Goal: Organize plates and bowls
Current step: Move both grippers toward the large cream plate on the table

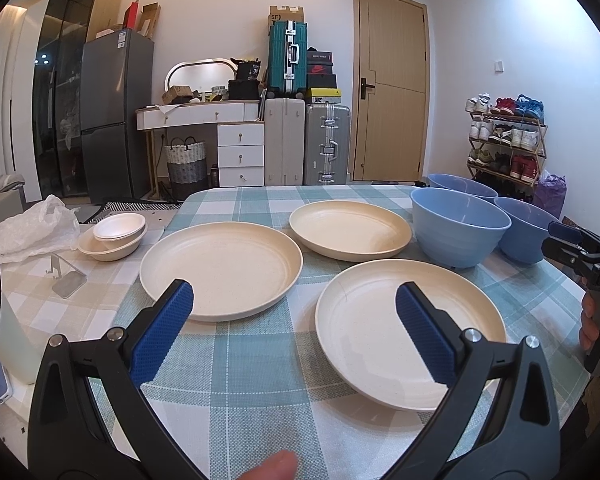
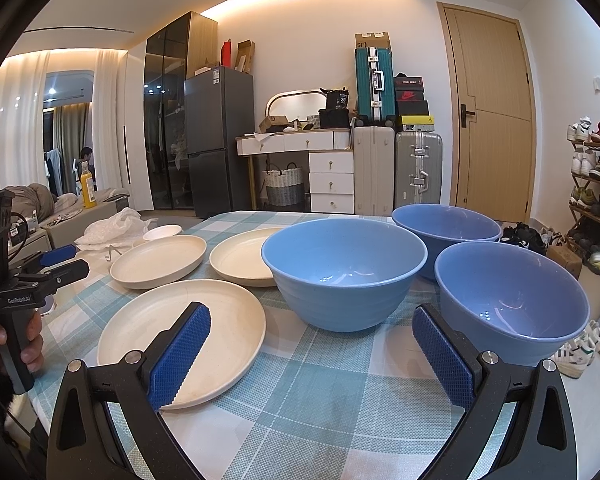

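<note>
Checked cloth (image 1: 260, 380) in teal and white covers the table in front of you, with a fridge (image 1: 114, 116), stacked suitcases (image 1: 288, 56), a wooden door (image 1: 392, 80) and a shoe rack (image 1: 508, 136) along the back of the room. Your left gripper (image 1: 294, 304) is spread wide with nothing between its blue pads (image 1: 164, 332); it hangs above the near part of the cloth, facing the plates. Near plate (image 1: 410, 332) lies just under the right pad of that gripper. Left plate (image 1: 220, 268) lies beside it toward the table's left edge, and far plate (image 1: 350, 230) sits behind both; all three are cream, flat on the cloth and separate from one another. Your right gripper (image 2: 310, 328) is likewise spread wide and empty, facing the bowls. Front bowl (image 2: 344, 272) stands upright directly ahead between its pads. Right bowl (image 2: 512, 292) stands just beside the right pad, and back bowl (image 2: 446, 224) stands behind those two; all three are blue and upright. On the beige cloth left of the plates, two small white bowls (image 1: 114, 236) sit nested, next to a crumpled plastic bag (image 1: 32, 228) and a small metal stand (image 1: 66, 278). Your hand (image 2: 24, 340) grips the left gripper's handle at the edge of the right wrist view.
</note>
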Demonstrator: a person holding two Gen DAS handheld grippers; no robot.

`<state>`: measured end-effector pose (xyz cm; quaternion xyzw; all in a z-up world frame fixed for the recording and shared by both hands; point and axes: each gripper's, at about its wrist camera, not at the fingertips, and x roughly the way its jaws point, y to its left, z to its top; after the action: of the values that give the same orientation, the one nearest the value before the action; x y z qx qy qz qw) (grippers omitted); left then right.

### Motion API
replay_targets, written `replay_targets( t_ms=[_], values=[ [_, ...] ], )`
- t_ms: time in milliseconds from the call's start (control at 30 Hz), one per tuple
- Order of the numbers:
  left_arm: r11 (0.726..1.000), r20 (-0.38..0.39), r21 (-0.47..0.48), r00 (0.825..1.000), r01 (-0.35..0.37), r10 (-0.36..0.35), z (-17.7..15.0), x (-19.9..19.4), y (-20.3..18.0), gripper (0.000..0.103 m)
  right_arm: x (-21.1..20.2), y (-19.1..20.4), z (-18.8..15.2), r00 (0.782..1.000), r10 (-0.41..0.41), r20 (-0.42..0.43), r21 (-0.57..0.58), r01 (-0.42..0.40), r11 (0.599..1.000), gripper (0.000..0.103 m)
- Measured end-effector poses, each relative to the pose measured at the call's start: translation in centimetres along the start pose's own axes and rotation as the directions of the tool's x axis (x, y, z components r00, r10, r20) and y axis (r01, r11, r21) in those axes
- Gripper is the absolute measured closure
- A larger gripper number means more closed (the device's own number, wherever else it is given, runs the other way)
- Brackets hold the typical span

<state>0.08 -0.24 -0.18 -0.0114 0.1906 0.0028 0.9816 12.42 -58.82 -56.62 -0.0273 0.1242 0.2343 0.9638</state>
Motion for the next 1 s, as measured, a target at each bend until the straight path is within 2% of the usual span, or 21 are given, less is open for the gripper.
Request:
replay_targets(
  t_ms=[167,433,600,833,1000],
  values=[
    [1.000,-0.014,0.003,1.000,-0.004,0.004,-0.3,0.6,0.1,0.002,0.7,0.6,0.0,1.000,-0.009,-0.013,-0.020,0.009,1.000,0.000],
    [0.999,-0.067,-0.030,0.997,0.044,-0.046,0.0,1.1,0.4,0.002,1.2,1.2,0.3,0.998,-0.007,-0.063,-0.032,0.005,0.999,0.000],
    [0.998,-0.066,-0.045,0.997,0.032,-0.035,0.7,-0.1,0.8,0.002,1.7,2.3,1.0,0.995,0.020,-0.103,-0.022,-0.022,1.000,0.000],
    [0.999,-0.048,-0.050,0.999,-0.012,0.010,2.0,-1.9,1.5,0.002,1.2,4.1,3.4,0.990,0.111,-0.085,-0.003,-0.112,0.994,0.000],
    [0.997,-0.054,-0.062,0.998,-0.035,0.032,3.1,-3.1,2.4,0.002,0.7,5.1,5.2,0.990,0.124,-0.074,-0.007,-0.125,0.992,0.000]
  ],
)
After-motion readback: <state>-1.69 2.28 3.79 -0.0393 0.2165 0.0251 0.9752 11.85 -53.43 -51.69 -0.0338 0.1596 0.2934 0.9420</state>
